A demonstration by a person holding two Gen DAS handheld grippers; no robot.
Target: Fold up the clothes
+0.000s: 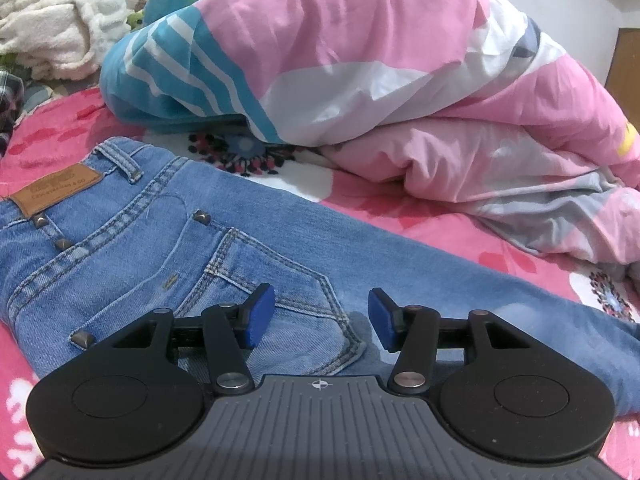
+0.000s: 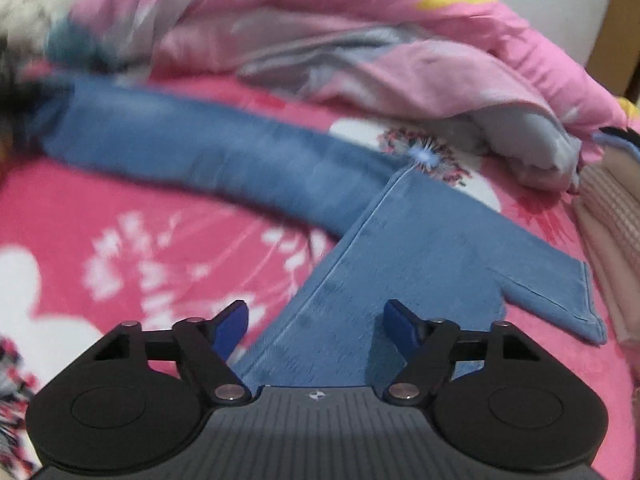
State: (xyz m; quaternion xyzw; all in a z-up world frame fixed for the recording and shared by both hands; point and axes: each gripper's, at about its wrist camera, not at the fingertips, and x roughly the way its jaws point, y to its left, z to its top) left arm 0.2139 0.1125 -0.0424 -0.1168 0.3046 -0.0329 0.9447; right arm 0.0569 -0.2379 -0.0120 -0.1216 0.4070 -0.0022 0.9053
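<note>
Quilt (image 1: 360, 60) crowds my jeans (image 1: 160, 240) on the bed (image 1: 420, 216); both grippers, left gripper (image 1: 322, 318) and right gripper (image 2: 316, 330), gape empty. Only the right view shows hems.

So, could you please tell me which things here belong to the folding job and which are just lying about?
For the job:
jeans
left gripper, open
right gripper, open

Lying about:
pink duvet
white fluffy blanket
floral bedspread
beige folded cloth

Lying flat on the pink flowered bedspread (image 1: 420, 216): blue denim jeans (image 1: 168, 248), waist to the left, legs stretching right. Sitting behind them, a bunched pink, white and blue quilt (image 1: 360, 72); resting at far left, a heap of cream fleece (image 1: 52, 32).
</note>
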